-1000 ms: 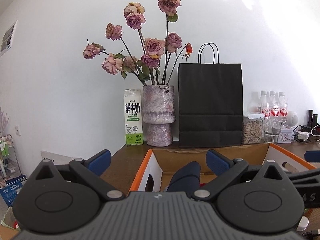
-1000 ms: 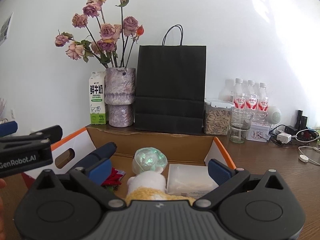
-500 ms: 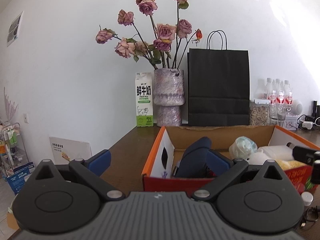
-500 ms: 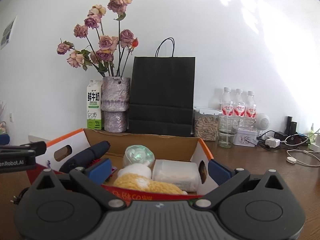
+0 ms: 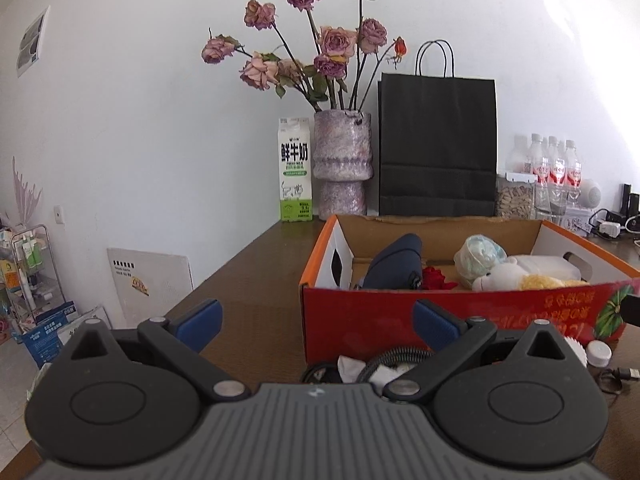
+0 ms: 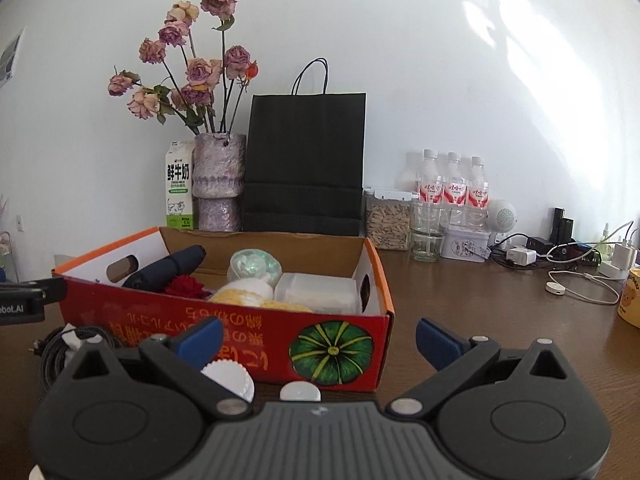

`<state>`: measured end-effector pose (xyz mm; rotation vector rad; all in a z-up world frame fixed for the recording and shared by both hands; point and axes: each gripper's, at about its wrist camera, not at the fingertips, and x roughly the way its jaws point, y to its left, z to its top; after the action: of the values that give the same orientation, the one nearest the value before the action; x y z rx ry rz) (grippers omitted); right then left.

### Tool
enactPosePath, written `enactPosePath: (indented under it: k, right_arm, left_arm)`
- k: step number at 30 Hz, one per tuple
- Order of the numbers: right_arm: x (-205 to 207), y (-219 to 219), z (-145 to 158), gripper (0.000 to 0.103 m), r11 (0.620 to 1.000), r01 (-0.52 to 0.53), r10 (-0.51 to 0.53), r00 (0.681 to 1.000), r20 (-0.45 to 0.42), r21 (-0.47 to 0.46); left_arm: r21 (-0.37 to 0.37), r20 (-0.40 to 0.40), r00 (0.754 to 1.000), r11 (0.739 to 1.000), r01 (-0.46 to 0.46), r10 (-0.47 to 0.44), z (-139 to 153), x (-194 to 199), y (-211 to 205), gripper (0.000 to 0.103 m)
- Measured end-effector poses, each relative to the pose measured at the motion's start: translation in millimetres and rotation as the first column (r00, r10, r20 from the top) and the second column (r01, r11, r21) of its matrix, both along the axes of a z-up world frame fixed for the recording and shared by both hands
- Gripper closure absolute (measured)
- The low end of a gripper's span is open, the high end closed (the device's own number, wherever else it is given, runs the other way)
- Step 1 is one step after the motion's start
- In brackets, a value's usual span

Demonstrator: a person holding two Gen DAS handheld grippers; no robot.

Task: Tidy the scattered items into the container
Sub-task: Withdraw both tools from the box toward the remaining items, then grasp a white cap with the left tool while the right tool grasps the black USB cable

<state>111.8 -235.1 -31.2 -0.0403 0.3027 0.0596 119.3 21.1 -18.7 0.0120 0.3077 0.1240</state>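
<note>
On the desk (image 6: 480,300), near edge:
Coiled cable (image 5: 384,362): lay against the box (image 6: 248,332) front, left; scoop the whole coil.
Left claw (image 5: 316,320): spread wide, empty.
White caps (image 6: 228,380): beside the box front.
Right claw (image 6: 318,336): wide apart, empty; centre it over one cap.

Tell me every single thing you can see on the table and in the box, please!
box: one, red and orange cardboard, pumpkin picture, on the brown table
folded umbrella: one, navy, in the box, left side
fabric rose: one, red, in the box
plush toy: one, white and yellow, in the box
wrapped bundle: one, pale green, in the box
plastic container: one, clear, in the box, right side
coiled cable: one, black, before the box
white caps: two, before the box
paper bag: one, black, at the wall
vase of roses: one, purple
milk carton: one, white and green
water bottles: several, red labels
left gripper: open, empty
right gripper: open, empty
</note>
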Motion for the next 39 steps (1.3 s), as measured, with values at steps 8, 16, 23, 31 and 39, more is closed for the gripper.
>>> enactPosePath:
  k: [8, 16, 23, 31, 39]
  right_arm:
    - [-38.2, -4.3, -6.5, 0.000, 0.999, -0.029, 0.027, 0.996, -0.085, -0.025]
    - [-64.8, -14.1, -17.4, 0.000, 1.000, -0.023, 0.025, 0.978, -0.206, 0.011]
    - [-79.6, -10.0, -21.2, 0.000, 0.999, -0.048, 0.047, 0.973, -0.228, 0.002]
    - [-82.6, -9.3, -24.4, 0.000, 0.998, -0.057, 0.058, 0.967, -0.249, 0.010]
    - [-82.3, -7.8, -25.8, 0.000, 0.998, -0.062, 0.064, 0.965, -0.254, 0.014]
  left_arm:
    - [-0.024, -0.117, 0.988, 0.995, 0.099, -0.102, -7.3, -37.6, -7.6, 0.000]
    - [-0.053, -0.224, 0.950, 0.976, 0.212, -0.218, -20.7, -72.5, -27.2, 0.000]
    - [-0.074, -0.253, 0.930, 0.964, 0.254, -0.265, -23.1, -81.2, -40.9, 0.000]
    - [-0.067, -0.266, 0.913, 0.951, 0.302, -0.309, -28.6, -86.6, -55.4, 0.016]
    - [-0.082, -0.258, 0.902, 0.938, 0.336, -0.346, -30.6, -89.2, -57.6, 0.075]
